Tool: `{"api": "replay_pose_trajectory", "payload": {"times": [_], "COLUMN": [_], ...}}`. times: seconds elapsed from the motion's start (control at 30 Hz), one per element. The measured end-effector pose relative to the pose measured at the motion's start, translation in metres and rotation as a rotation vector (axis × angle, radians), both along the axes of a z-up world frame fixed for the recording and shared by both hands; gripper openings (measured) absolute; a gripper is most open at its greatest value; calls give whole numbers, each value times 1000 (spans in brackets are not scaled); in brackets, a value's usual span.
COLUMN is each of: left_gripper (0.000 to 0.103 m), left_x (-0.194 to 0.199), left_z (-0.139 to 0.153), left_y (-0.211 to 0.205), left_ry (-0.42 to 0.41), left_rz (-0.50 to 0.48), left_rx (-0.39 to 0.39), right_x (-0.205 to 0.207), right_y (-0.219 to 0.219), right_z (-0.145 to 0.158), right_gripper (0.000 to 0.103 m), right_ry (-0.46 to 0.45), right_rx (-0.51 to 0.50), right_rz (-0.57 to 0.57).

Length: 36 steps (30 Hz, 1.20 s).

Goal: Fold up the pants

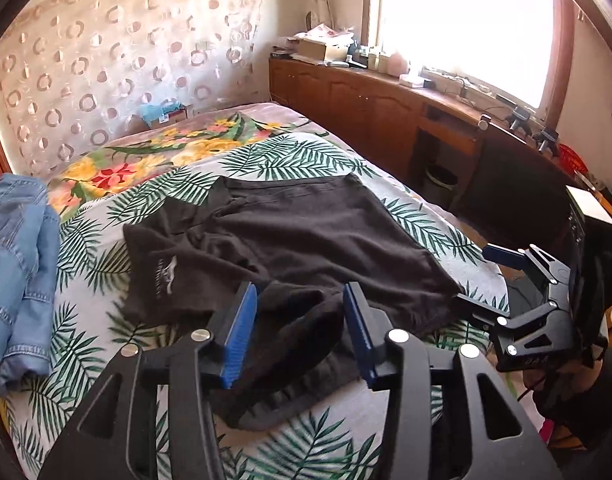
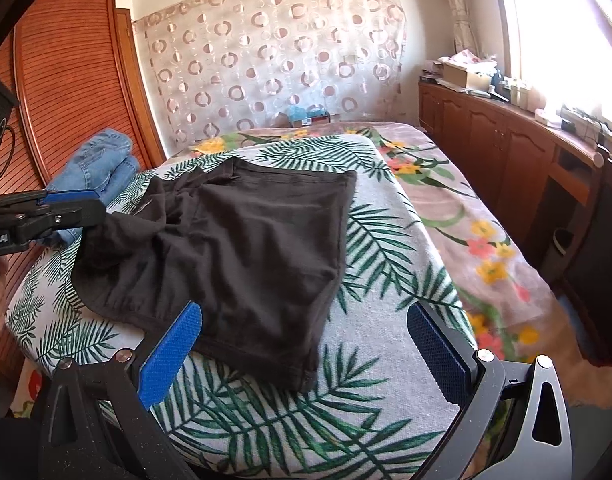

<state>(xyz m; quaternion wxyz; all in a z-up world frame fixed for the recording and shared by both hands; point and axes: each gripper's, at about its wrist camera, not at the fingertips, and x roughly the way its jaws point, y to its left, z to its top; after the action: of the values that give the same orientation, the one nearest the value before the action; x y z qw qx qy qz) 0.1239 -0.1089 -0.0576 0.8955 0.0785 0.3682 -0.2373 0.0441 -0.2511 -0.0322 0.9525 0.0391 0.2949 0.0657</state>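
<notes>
Black pants (image 1: 306,232) (image 2: 245,240) lie folded and somewhat bunched on the palm-leaf bedcover (image 1: 85,320) (image 2: 366,360). My left gripper (image 1: 301,320) hovers over their near bunched edge with its blue pads apart; the cloth lies below and between them, and neither pad presses on it. In the right wrist view the left gripper (image 2: 89,206) sits at the pants' left edge. My right gripper (image 2: 306,344) stands wide open around the pants' near corner without touching it. In the left wrist view the right gripper (image 1: 482,280) shows at the pants' right edge.
Folded blue jeans (image 1: 17,272) (image 2: 97,160) lie at the bed's left side. A flowered blanket (image 1: 153,148) covers the far part of the bed. Wooden cabinets (image 1: 366,108) and a waste bin (image 1: 440,184) line the right; a slatted wardrobe (image 2: 73,80) stands left.
</notes>
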Motion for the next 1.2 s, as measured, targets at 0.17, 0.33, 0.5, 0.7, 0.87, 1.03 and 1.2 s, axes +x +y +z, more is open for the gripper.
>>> {"api": "replay_pose_trajectory", "payload": {"times": [0.17, 0.33, 0.5, 0.7, 0.87, 1.03, 1.2], "left_gripper": [82, 82, 82, 82, 82, 82, 82], "left_x": [-10, -19, -17, -15, -18, -17, -16], "left_z": [4, 0, -25, -51, -63, -68, -69], "left_y": [19, 39, 62, 72, 72, 70, 70], "left_ry": [-20, -36, 15, 61, 78, 81, 81], "left_rz": [15, 49, 101, 130, 129, 121, 129], "left_rx": [-27, -21, -12, 4, 6, 8, -5], "right_x": [11, 20, 27, 34, 38, 48, 55], "right_y": [7, 16, 30, 45, 55, 58, 59], "right_z": [2, 2, 0, -10, -14, -17, -20], "right_gripper": [103, 102, 93, 78, 64, 46, 12], "right_ry": [0, -7, -10, 16, 37, 71, 85], "right_rx": [-6, -13, -23, -34, -31, -38, -27], "right_rz": [27, 63, 119, 197, 247, 278, 303]}}
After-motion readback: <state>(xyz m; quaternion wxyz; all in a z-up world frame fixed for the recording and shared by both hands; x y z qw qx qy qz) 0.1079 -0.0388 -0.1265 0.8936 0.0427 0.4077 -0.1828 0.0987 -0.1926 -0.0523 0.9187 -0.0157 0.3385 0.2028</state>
